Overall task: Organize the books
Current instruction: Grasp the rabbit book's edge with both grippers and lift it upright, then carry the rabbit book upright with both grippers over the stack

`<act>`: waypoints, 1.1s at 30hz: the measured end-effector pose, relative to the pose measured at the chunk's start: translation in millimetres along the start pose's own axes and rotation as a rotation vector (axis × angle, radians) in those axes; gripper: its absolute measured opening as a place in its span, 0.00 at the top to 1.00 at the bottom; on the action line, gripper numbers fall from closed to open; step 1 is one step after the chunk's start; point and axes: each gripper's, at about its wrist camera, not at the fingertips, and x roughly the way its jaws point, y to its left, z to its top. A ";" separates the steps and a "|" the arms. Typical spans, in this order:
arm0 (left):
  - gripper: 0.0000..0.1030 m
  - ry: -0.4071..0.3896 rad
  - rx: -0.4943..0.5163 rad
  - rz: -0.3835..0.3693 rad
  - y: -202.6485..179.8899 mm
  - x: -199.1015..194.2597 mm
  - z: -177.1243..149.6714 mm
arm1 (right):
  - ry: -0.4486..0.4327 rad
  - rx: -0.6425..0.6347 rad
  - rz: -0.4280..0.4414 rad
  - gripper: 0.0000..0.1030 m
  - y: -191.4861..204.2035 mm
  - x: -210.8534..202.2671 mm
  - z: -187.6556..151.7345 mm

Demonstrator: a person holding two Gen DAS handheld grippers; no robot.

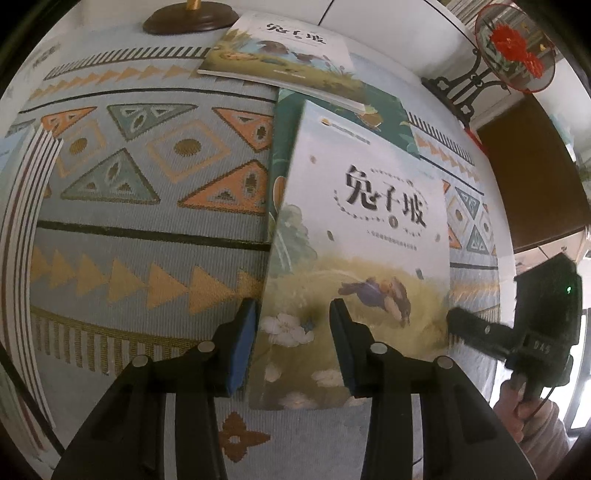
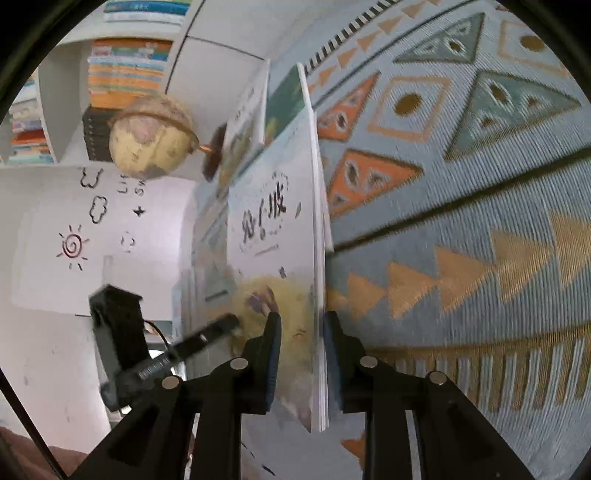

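Observation:
A pale picture book (image 1: pixel 365 236) with black Chinese title and a rabbit drawing lies over a green book (image 1: pixel 284 147) on the patterned cloth. My left gripper (image 1: pixel 293 314) is open, its fingers straddling the book's lower left edge. My right gripper (image 2: pixel 301 325) has its jaws on either side of the same book (image 2: pixel 280 240), which it sees edge-on; the pads are close to the book but a grip is not clear. The right gripper also shows at the book's right edge in the left wrist view (image 1: pixel 458 325). A third book (image 1: pixel 280 48) lies further back.
A globe on a dark wooden base (image 1: pixel 190 20) stands at the cloth's far end, also visible in the right wrist view (image 2: pixel 151 136). A red fan on a black stand (image 1: pixel 513 48) is at the far right. Shelves of stacked books (image 2: pixel 125 70) are behind.

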 end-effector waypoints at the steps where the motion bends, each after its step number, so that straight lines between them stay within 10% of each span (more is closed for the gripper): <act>1: 0.65 -0.001 0.004 0.005 -0.4 0.3 -0.3 | 0.004 0.017 0.003 0.76 -3.4 0.3 -3.3; 7: 0.65 0.024 0.014 0.013 -3.2 2.0 2.1 | -0.023 0.082 0.195 0.74 -10.8 -9.2 -16.7; 10: 0.65 0.094 -0.044 -0.224 -1.4 4.0 -1.5 | -0.018 0.020 0.092 0.77 -0.6 -3.5 -12.8; 14: 0.75 0.028 0.051 -0.102 -25.0 -5.0 -8.9 | -0.011 -0.055 -0.027 0.91 11.9 11.1 -12.5; 21: 0.76 0.076 0.000 -0.122 -19.9 10.3 -7.5 | -0.024 -0.154 -0.209 0.91 38.7 7.0 -12.4; 28: 0.72 0.146 -0.162 -0.470 -12.6 20.8 -12.6 | -0.034 -0.001 -0.199 0.91 20.0 0.1 -12.5; 33: 0.77 0.090 -0.076 -0.290 -30.1 18.5 -14.0 | -0.030 0.092 -0.111 0.91 1.0 -1.0 -12.4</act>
